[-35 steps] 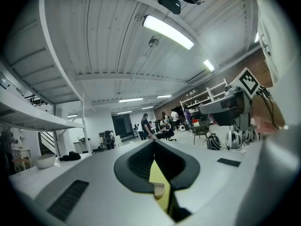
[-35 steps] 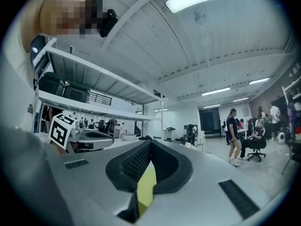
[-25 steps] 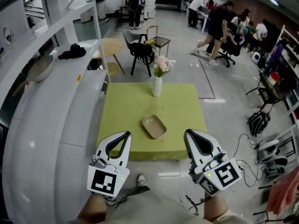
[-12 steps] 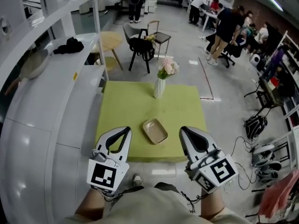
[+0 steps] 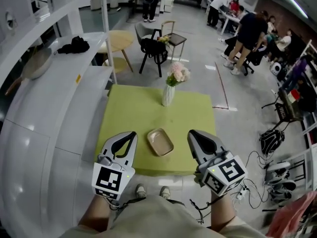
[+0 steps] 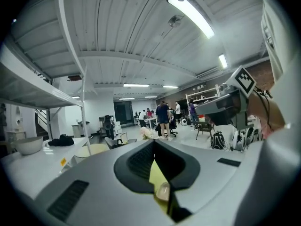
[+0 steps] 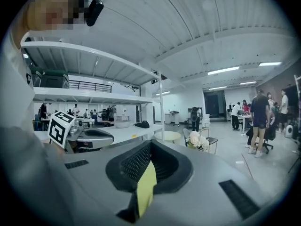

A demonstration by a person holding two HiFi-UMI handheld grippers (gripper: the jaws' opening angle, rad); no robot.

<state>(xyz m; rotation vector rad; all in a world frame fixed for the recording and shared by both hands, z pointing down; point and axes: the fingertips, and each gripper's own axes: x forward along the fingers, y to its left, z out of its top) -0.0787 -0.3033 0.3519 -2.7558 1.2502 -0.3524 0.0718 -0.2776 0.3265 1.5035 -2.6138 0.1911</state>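
Observation:
In the head view my left gripper [image 5: 130, 134] and right gripper [image 5: 192, 133] are held side by side over the near edge of a yellow-green table [image 5: 133, 108]. Both are shut with nothing between the jaws. A shallow beige tray [image 5: 160, 142] lies on the table between the two tips. At the table's far side stands a white vase [image 5: 168, 95] with pale pink flowers [image 5: 177, 73]. In the left gripper view the left gripper [image 6: 154, 142] has its jaws meeting, and a strip of the table shows through the hollow. The right gripper view shows the right gripper [image 7: 151, 142] the same way.
A long white counter [image 5: 54, 103] runs along the left with a bowl [image 5: 33, 63] and a dark bundle [image 5: 73, 45]. Beyond the table stand chairs [image 5: 153, 46] and a round table [image 5: 119, 39]. Several people [image 5: 247, 31] are at the far right; bags and cables [image 5: 270, 138] lie on the floor.
The table now sits closer under the grippers, whose tips have come over its near edge. Both gripper views have tilted down from the ceiling toward the room. Jaws stay shut.

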